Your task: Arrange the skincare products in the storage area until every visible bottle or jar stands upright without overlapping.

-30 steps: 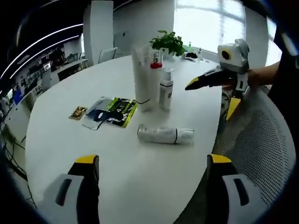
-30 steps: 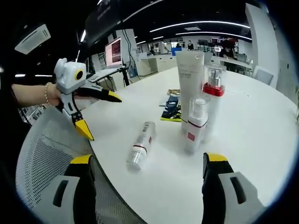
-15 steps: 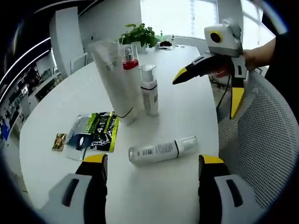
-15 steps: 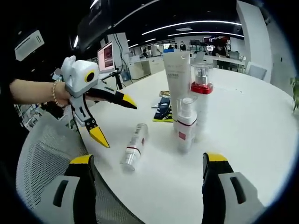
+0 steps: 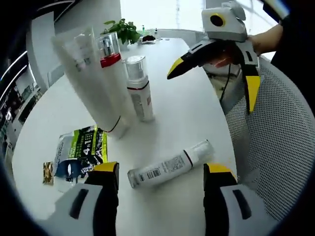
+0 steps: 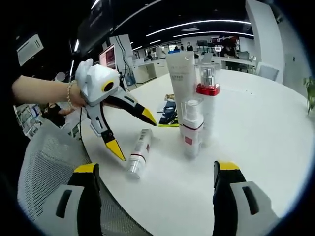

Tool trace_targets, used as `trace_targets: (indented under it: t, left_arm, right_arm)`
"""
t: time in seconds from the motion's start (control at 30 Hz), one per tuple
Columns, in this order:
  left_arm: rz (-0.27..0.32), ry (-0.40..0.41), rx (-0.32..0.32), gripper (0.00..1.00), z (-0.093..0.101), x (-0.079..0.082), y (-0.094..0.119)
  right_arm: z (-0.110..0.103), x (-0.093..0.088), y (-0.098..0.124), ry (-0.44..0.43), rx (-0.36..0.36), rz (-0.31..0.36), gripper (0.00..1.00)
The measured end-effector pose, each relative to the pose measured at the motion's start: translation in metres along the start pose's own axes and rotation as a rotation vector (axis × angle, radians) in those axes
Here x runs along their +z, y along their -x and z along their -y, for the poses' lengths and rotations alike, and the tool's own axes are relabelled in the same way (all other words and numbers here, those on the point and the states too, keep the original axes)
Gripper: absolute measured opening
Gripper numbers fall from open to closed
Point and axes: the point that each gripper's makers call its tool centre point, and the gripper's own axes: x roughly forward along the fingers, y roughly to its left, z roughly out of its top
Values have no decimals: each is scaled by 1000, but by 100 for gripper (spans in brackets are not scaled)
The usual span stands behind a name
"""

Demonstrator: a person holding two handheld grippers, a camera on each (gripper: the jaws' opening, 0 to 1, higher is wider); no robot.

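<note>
Lying flat on the white worktop (image 5: 197,113) just ahead of the left gripper (image 5: 157,172), between its spread fingers (image 5: 106,169): a white bottle (image 5: 170,164) with clear cap, dark band and barcode label, print too small to read. Beyond, upright and close together: small pump bottle (image 5: 139,88) with red label, red-collared bottle (image 5: 114,73), tall white tube (image 5: 88,78). Beside the left finger, green-black sachets (image 5: 81,152). Farther right, right gripper (image 5: 211,64), fingers wide apart, empty.
</note>
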Motion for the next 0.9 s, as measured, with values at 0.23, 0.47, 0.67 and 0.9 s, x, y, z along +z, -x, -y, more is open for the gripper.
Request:
trace_targets:
  t: [0.23, 0.47, 0.67, 0.9]
  left_arm:
    - [-14, -6, -11, 55, 0, -3, -8]
    - [-40, 24, -11, 37, 1, -8, -15]
    - [-52, 64, -19, 26, 6, -9, -14]
    - [-51, 119, -17, 25, 7, -9, -13]
  right_arm:
    - [1, -1, 0, -13, -6, 0, 95]
    - [2, -2, 0, -22, -6, -2, 95]
    - [2, -2, 0, -23, -3, -4, 95]
    - [2, -2, 0, -21, -2, -4, 95]
